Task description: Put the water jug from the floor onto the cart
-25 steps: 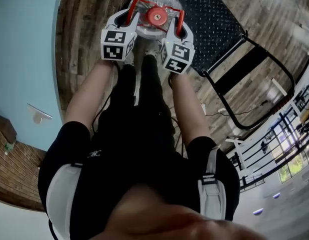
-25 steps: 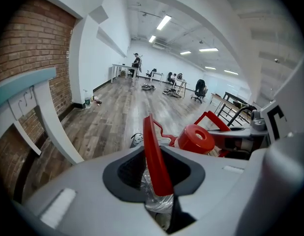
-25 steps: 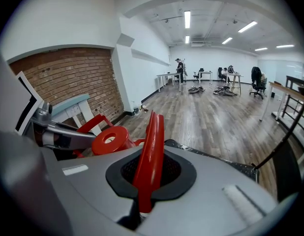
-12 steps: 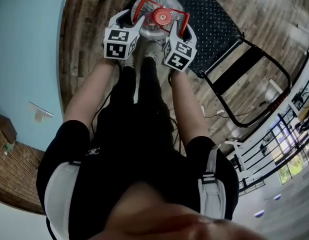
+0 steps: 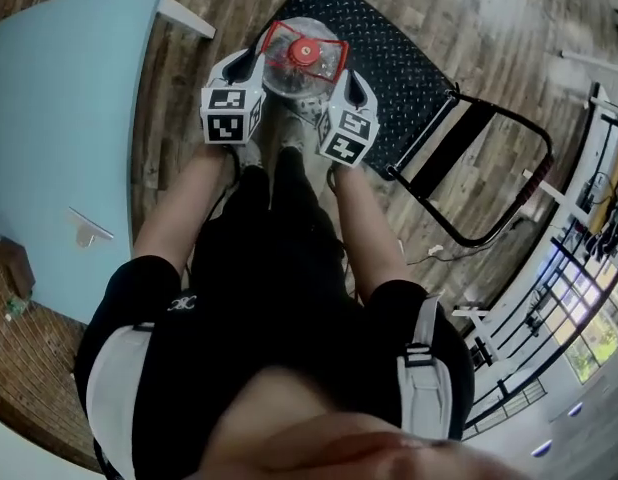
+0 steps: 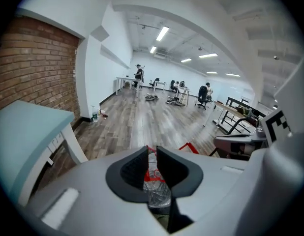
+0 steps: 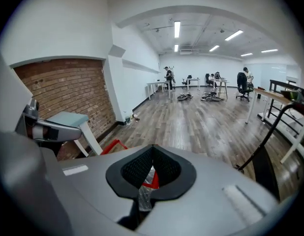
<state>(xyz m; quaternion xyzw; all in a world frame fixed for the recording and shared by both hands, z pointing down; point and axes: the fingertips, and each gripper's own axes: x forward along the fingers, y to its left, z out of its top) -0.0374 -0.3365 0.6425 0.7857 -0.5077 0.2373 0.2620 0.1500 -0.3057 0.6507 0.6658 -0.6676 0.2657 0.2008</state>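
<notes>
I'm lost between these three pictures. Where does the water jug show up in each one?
Head view: water jug at top centre, beyond the person's feet.
Left gripper view: water jug at bottom centre, only a sliver of clear plastic and red handle.
Right gripper view: water jug at bottom centre, again a sliver.
Shared landmark: the light blue table, on the left in all three.

I wear a black short-sleeved top (image 5: 279, 298) with a small white logo (image 5: 184, 305) on the sleeve at the frame's lower left, and black trousers (image 5: 279, 203). Pale grey panels (image 5: 117, 393) sit on both sides of my chest. The lower-right strap (image 5: 426, 383) carries a black buckle (image 5: 421, 360).
</notes>
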